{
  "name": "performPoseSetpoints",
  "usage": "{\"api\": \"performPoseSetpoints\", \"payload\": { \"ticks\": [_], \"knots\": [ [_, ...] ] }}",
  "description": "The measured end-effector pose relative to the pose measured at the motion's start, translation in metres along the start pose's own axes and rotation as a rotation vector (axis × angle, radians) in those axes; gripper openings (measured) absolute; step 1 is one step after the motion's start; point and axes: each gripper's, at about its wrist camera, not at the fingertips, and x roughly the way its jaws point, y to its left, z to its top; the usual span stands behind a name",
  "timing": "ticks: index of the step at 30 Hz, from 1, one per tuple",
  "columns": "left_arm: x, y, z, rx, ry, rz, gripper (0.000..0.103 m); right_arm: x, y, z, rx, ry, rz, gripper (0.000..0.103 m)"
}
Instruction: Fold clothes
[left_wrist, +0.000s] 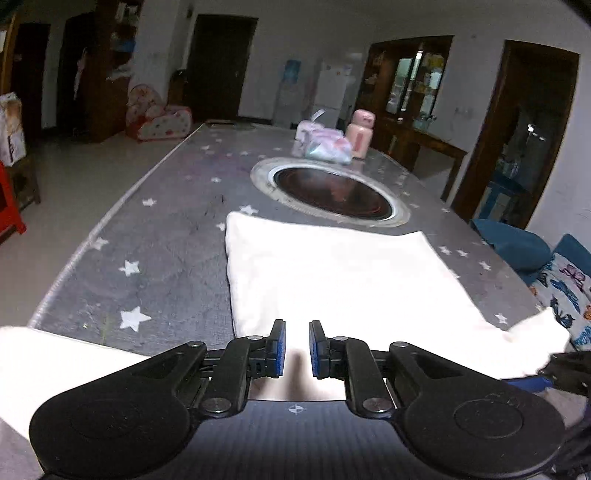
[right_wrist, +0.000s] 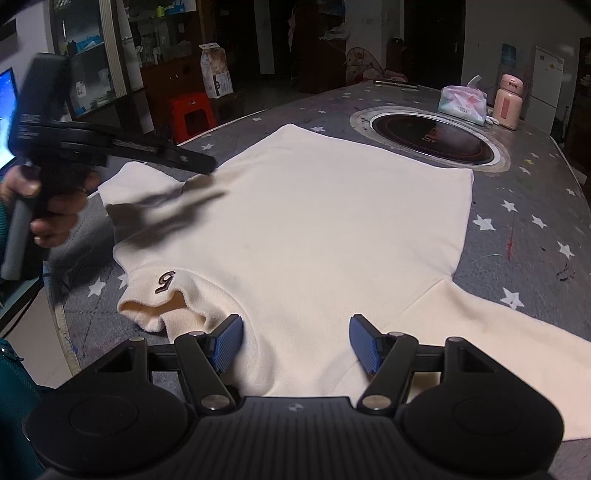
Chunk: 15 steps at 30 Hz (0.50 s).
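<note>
A cream sweatshirt (right_wrist: 314, 229) lies spread flat on the grey star-patterned table (right_wrist: 524, 221). One sleeve (right_wrist: 517, 350) runs off to the lower right. A rolled opening with a dark embroidered numeral (right_wrist: 165, 281) sits at its near left. My right gripper (right_wrist: 297, 343) hovers low over the near part of the sweatshirt, open wide with nothing between the blue pads. My left gripper (left_wrist: 295, 347) is over the sweatshirt (left_wrist: 332, 280), its pads a narrow gap apart with nothing held. In the right wrist view a hand holds the blurred left gripper (right_wrist: 199, 162) above the left sleeve (right_wrist: 140, 184).
A round black hob (right_wrist: 432, 140) is set into the table beyond the sweatshirt. A pink bottle (right_wrist: 508, 99) and a plastic bag (right_wrist: 461, 101) stand at the far end. A red stool (right_wrist: 190, 114) stands off the table's left side, and blue cushions (left_wrist: 517, 243) lie along its other side.
</note>
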Motion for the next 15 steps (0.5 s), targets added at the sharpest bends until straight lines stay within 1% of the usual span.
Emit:
{"api": "performPoseSetpoints", "payload": {
  "ticks": [3,5,8,11,15],
  "knots": [
    [0.015,0.000,-0.001,-0.022,0.035,0.012,0.015,0.000,0.000,0.000,0.003,-0.003,0.002,0.066],
    [0.012,0.010,-0.003,-0.036,0.027,0.014,0.013,0.000,-0.001,-0.001,0.003,-0.004,0.004,0.066],
    [0.003,0.012,0.000,-0.061,0.012,-0.024,0.013,0.000,-0.002,-0.001,0.003,-0.005,0.006,0.066],
    [0.010,0.008,0.003,-0.022,0.003,-0.007,0.015,0.000,-0.002,-0.001,0.004,-0.005,0.007,0.067],
    [0.022,0.010,0.004,-0.023,0.030,0.012,0.014,-0.002,-0.001,-0.001,0.010,-0.009,0.007,0.067]
  ]
}}
